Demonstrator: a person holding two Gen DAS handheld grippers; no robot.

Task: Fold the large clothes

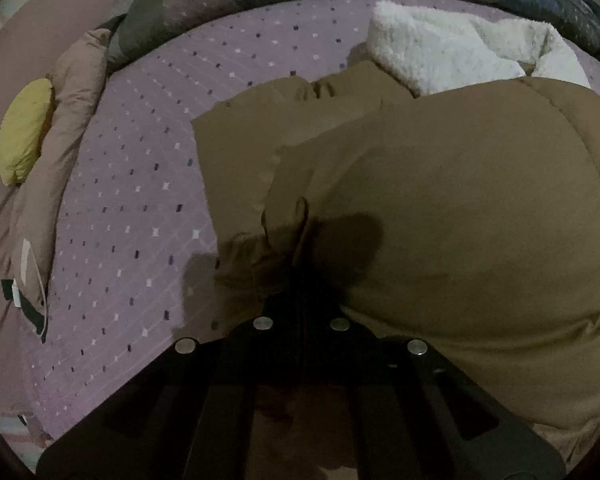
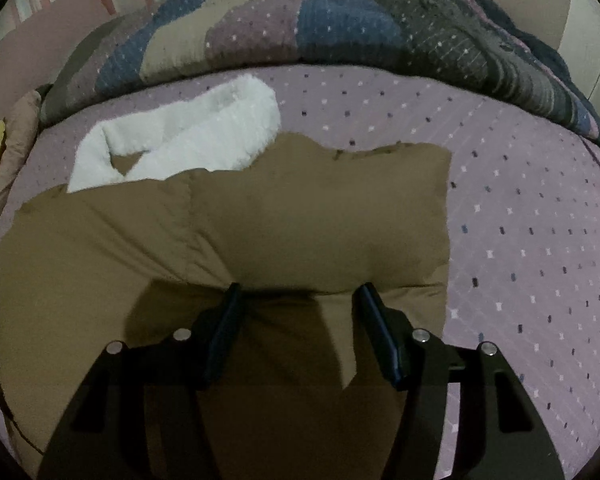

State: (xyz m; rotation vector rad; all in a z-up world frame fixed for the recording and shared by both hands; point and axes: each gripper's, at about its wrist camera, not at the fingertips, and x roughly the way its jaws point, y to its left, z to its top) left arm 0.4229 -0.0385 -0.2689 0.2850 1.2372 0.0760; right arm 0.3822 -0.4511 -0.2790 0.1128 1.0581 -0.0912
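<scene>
Brown padded coat (image 2: 300,216), white fleece lining (image 2: 188,140): spread flat on lilac dotted bed sheet (image 2: 520,220). Left tool (image 1: 306,256): jaws fully together, pinching a bunched fold at the coat's edge. Right tool (image 2: 298,296): jaws half apart, poised over coat, gripping nothing. Patchwork quilt (image 2: 340,36): heaped behind.
</scene>
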